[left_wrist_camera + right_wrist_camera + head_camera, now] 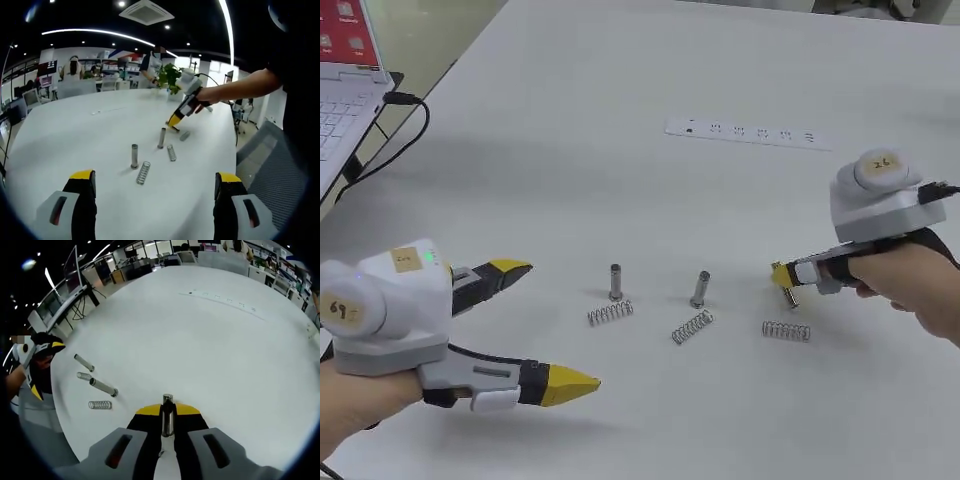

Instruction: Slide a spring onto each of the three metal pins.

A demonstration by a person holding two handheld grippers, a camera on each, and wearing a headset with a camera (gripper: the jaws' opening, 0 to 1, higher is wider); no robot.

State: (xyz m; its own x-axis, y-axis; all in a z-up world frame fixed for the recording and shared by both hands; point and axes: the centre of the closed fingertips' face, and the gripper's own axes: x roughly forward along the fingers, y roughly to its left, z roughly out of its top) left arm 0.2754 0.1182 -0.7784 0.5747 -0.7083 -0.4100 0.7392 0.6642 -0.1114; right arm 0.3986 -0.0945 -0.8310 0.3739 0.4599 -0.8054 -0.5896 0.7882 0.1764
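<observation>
A broad white surface (620, 100) carries a laptop (345, 70) at one edge and a white power strip (748, 132), in an open-plan office under curved ceiling light strips (100, 33) and a vent (146, 11).

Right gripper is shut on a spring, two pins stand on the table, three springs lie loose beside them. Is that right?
No: the right gripper is shut on a metal pin, not a spring; the right gripper view shows it between the jaws. Two pins do stand on the table, and three springs lie loose beside them.
</observation>
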